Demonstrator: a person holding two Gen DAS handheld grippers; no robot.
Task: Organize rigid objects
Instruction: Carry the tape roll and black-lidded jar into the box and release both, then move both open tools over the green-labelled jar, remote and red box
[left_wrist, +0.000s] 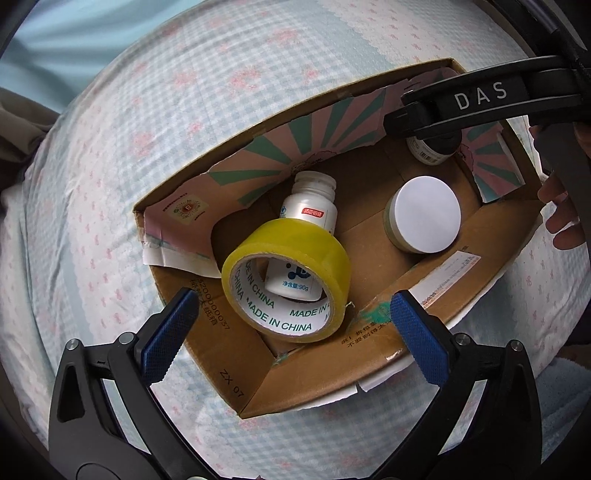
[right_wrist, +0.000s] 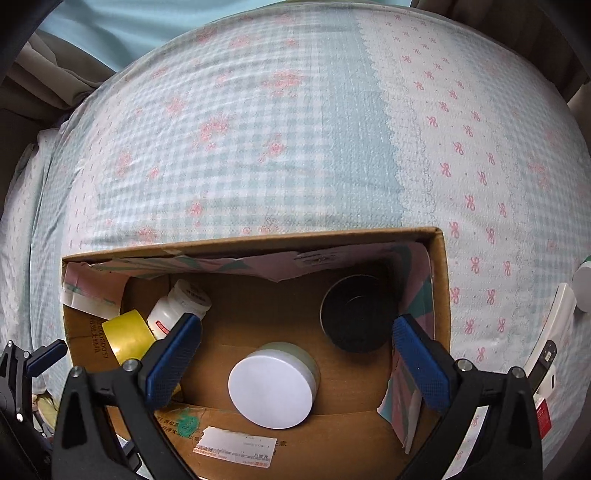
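An open cardboard box (left_wrist: 236, 384) (right_wrist: 439, 280) lies on the bed. Inside are a yellow tape roll (left_wrist: 288, 280) (right_wrist: 127, 339) leaning on a white pill bottle (left_wrist: 310, 206) (right_wrist: 177, 306), a round jar with a white lid (left_wrist: 424, 214) (right_wrist: 273, 387), and a dark-capped bottle (left_wrist: 430, 149) (right_wrist: 360, 317) in the far right corner. My left gripper (left_wrist: 291, 328) is open and empty above the box's near edge by the tape. My right gripper (right_wrist: 297, 354) is open and empty over the box; its finger (left_wrist: 480, 99) crosses the left wrist view.
The bed has a blue checked sheet (right_wrist: 258, 147) with pink bows. A white thermometer-like device (right_wrist: 550, 343) and a white bottle (right_wrist: 583, 280) lie on the sheet right of the box. Torn box flaps (left_wrist: 177, 236) fold inward.
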